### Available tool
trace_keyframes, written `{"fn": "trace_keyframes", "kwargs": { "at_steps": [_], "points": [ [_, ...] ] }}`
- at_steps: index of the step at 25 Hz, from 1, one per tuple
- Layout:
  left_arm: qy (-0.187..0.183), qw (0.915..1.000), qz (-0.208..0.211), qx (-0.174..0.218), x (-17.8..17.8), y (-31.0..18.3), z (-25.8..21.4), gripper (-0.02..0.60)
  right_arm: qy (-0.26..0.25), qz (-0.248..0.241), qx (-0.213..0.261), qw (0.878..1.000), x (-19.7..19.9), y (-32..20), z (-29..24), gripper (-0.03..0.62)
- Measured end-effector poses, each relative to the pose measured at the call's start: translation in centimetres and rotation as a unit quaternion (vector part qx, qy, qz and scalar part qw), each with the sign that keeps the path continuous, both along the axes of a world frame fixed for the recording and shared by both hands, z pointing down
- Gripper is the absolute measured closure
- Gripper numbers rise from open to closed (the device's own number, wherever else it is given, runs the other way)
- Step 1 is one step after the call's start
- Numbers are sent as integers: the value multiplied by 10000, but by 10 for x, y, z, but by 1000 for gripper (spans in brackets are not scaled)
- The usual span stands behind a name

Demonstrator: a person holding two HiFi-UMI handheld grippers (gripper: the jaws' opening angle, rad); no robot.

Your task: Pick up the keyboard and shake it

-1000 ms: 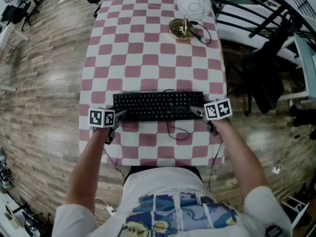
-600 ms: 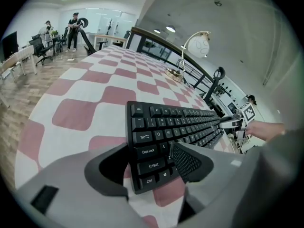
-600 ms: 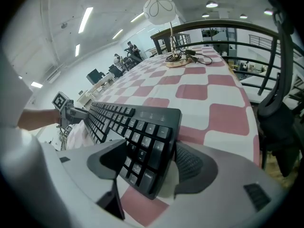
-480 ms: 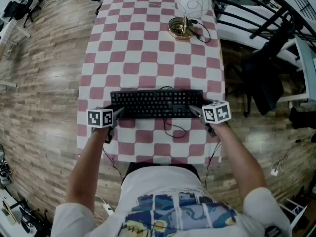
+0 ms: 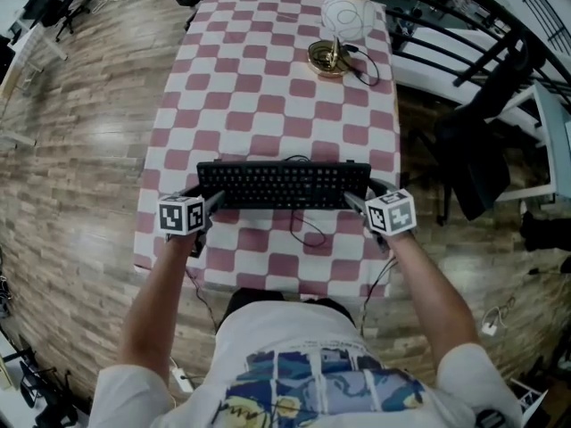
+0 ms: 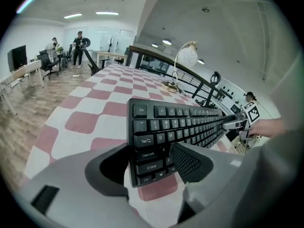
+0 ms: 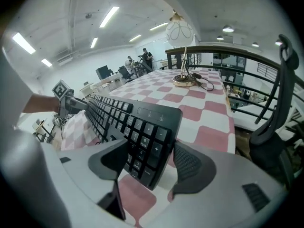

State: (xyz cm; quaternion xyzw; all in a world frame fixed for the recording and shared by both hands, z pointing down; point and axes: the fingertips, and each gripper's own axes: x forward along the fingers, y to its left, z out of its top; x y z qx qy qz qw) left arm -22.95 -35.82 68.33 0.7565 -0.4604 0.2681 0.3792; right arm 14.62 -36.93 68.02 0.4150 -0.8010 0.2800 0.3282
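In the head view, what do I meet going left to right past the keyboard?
left gripper → keyboard → right gripper (jaws have just been closing, keyboard between them) → black chair

keyboard (image 5: 284,185) | black, wired | keys up, roughly level | held clear of checked table (image 5: 268,105), near its front edge

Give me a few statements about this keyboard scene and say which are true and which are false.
1. The keyboard is black. True.
2. The lamp stands right beside the keyboard. False: it stands at the far end of the table, well apart from it.
3. The left gripper and the right gripper each hold one end of the keyboard. True; the right gripper's jaws have just been closing further on its end.
4. The tablecloth is plain blue. False: it has red and white checks.
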Motion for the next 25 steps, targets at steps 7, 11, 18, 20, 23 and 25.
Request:
{"fn": "trace_keyframes", "kwargs": {
  "at_steps": [7, 11, 18, 20, 23, 25],
  "points": [
    [-49, 9987, -183, 474, 8, 14, -30, 295, 18, -210, 565, 9982, 9, 1, -30, 299],
    [-91, 9966, -286, 761, 12, 25, -51, 296, 138, -370, 972, 9945, 14, 7, -56, 299],
    [-177, 9910, -470, 1243, 20, 41, -88, 295, 267, -597, 1686, 9835, 20, 14, -102, 299],
    [-185, 9890, -518, 1370, 22, 46, -98, 295, 321, -668, 1859, 9798, 22, 18, -114, 299],
    [-159, 9866, -586, 1516, 25, 56, -113, 295, 498, -806, 2137, 9723, 24, 26, -132, 298],
    [-149, 9848, -637, 1611, 26, 62, -122, 295, 616, -901, 2324, 9665, 24, 31, -145, 296]
  ]
}}
